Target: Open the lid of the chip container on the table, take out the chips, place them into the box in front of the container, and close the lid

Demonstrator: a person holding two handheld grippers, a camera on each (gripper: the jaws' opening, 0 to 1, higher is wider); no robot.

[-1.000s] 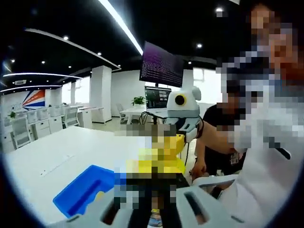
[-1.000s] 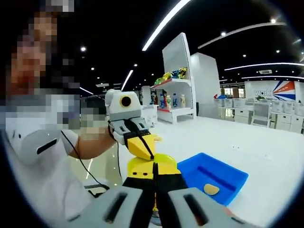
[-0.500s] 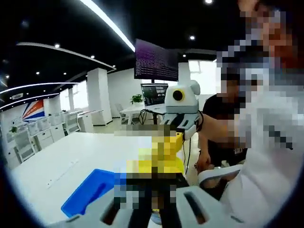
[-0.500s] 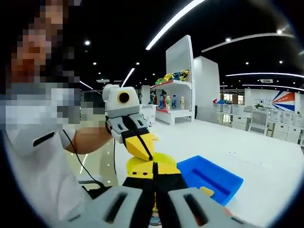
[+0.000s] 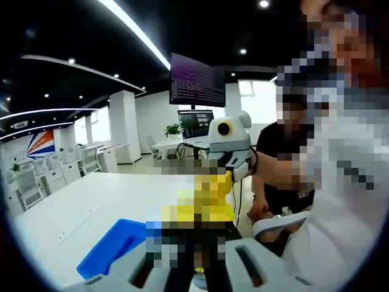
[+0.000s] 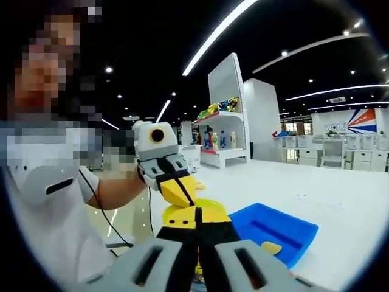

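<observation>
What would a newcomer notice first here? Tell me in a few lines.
Probably the yellow-tipped left gripper, which reaches into the right gripper view from the left, its jaws shut and meeting the right gripper at mid-frame. Next comes the bright blue box on the white table, low on the right of that view, with a chip lying at its near end.

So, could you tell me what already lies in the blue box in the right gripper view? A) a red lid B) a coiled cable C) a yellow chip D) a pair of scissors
C: a single yellow chip lies on the floor of the blue box, just right of the right hand-held gripper.
</observation>
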